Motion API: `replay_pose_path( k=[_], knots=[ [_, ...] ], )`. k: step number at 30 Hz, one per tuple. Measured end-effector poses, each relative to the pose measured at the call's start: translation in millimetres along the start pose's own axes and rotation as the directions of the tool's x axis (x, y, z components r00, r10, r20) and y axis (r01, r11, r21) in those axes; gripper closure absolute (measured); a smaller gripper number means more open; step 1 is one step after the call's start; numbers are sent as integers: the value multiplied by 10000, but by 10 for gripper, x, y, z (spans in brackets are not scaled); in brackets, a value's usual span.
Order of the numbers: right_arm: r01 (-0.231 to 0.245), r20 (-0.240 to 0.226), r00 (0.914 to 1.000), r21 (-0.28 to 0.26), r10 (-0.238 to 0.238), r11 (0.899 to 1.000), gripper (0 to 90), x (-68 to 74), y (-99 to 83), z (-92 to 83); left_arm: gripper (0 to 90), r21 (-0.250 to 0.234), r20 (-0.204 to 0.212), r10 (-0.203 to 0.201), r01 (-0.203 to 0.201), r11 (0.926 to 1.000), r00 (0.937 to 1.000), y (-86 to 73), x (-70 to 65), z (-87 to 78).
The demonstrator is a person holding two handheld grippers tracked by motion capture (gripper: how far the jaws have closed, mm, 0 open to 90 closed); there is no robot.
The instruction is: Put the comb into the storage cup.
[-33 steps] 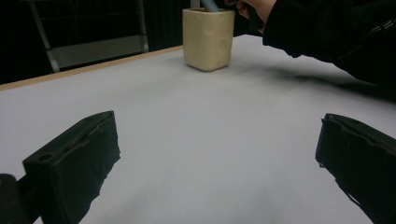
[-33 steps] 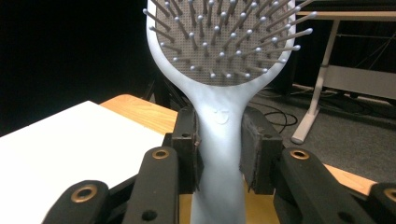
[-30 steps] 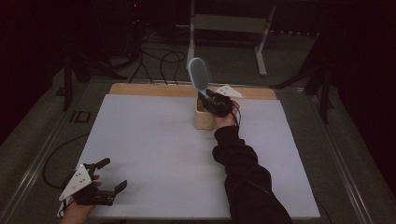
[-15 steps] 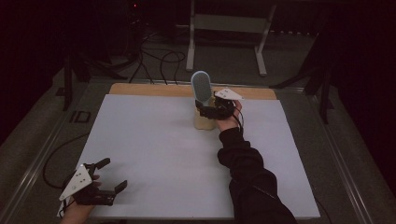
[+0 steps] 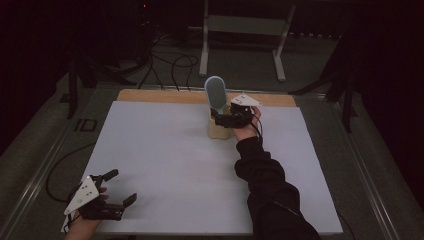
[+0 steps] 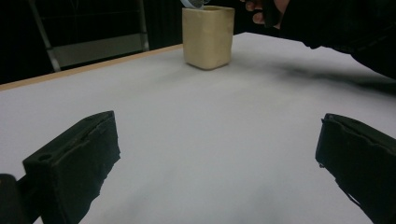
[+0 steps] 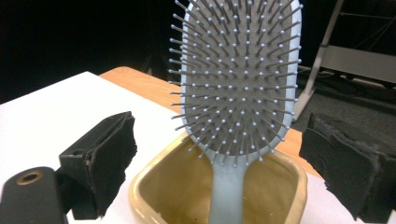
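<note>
From above, my right tongs point(image 5: 223, 120) sit at the upper centre of the frame, just beside the beige cup point(image 5: 218, 131) on the white desk point(image 5: 165, 150). The hairbrush point(image 5: 215, 94) stands upright in that cup, head up. These tongs have just been opening and now gape. My left tongs point(image 5: 117, 187) rest spread at the lower left.

In the left gripper view, the cup point(image 6: 208, 37) stands top centre, well apart.

In the right gripper view, the hairbrush point(image 7: 238, 79) rises between my jaws, untouched, handle down in the cup point(image 7: 154, 182).
</note>
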State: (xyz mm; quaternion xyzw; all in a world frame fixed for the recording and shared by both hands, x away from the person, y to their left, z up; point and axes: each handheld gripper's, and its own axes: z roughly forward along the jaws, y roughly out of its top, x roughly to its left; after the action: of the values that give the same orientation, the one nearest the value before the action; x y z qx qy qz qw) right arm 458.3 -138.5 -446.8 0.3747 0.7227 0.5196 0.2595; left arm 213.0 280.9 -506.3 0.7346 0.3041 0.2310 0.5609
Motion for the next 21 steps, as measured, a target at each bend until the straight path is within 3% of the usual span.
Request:
replay_pose_path(
  k=[11, 21],
  knots=[
    [298, -282, 9992, 382, -288, 9988, 96, 1, 45, -59, 0, 4, -11, -28, 28, 10000, 10000, -4, 2, 0],
    [351, -486, 9983, 604, -322, 9976, 95, -25, 64, -219, 0, 38, -32, -13, 14, 10000, 10000, -2, -4, 2]
  ],
)
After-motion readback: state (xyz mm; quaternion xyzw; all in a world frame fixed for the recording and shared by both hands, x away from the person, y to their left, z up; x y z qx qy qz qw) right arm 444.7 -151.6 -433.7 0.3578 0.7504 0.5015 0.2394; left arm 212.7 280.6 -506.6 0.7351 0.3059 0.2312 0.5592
